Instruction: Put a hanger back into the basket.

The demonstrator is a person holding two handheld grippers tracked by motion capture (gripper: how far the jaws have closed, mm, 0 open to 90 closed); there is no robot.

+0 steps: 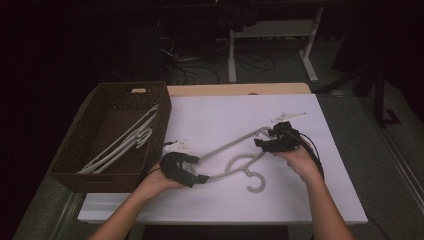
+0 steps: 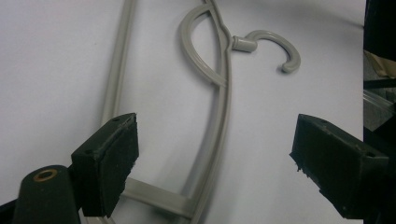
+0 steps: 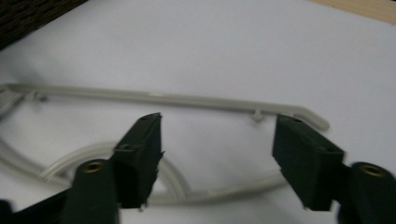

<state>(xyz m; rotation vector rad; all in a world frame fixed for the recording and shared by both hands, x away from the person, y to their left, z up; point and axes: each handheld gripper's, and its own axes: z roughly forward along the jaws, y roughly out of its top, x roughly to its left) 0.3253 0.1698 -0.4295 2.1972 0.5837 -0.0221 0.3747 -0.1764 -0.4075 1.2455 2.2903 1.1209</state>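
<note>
A pale grey plastic clothes hanger (image 1: 235,162) lies flat on the white table top (image 1: 225,205), its straight bar running from near left to far right and its open round hook (image 1: 256,183) pointing toward the near edge. The black left gripper (image 1: 192,170) sits at the hanger's left end, held in the person's left hand (image 1: 155,185). In the left gripper view its jaws stand wide, with the hanger's corner (image 2: 159,198) between them and neither pad (image 2: 116,163) pressing on it, while the hook (image 2: 275,46) shows farther off. The black right gripper (image 1: 266,138) is at the hanger's far right end, held in the person's right hand (image 1: 300,160). In the right gripper view its jaws are partly apart on either side of the hanger's shoulder arm (image 3: 224,193), and the straight bar (image 3: 163,99) lies just beyond their tips; the pads do not seem to touch the plastic. To the left, a dark brown woven basket (image 1: 100,175) stands on the table with more pale hangers (image 1: 125,142) lying inside it. A small white plastic piece (image 1: 289,116) lies on the table just beyond the right gripper.
</note>
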